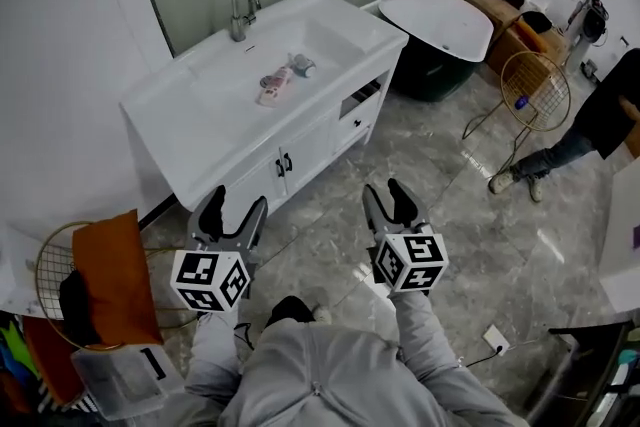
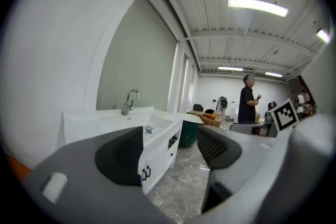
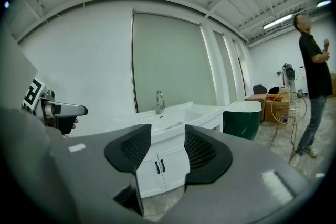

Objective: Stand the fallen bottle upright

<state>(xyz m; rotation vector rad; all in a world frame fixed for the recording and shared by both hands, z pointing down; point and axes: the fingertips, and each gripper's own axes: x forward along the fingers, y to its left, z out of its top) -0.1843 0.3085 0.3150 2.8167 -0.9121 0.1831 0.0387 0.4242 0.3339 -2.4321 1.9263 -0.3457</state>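
A white and pink bottle [image 1: 274, 85] lies on its side in the basin of the white vanity sink [image 1: 200, 130], and a small blue-grey item [image 1: 303, 66] rests just beyond it. Both grippers hang over the floor in front of the vanity, well short of the bottle. My left gripper [image 1: 234, 207] is open and holds nothing; in the left gripper view [image 2: 170, 147] the vanity shows between its pads. My right gripper [image 1: 388, 195] is also open and holds nothing, with a narrower gap [image 3: 168, 145]. The small blue-grey item [image 2: 150, 129] is visible in the basin.
A chrome faucet [image 1: 240, 10] stands at the back of the sink. A white-topped dark green tub [image 1: 440, 35] sits right of the vanity. A gold wire basket [image 1: 535, 90] and a person [image 1: 590, 130] are at far right. An orange cushion [image 1: 112, 275] leans at left.
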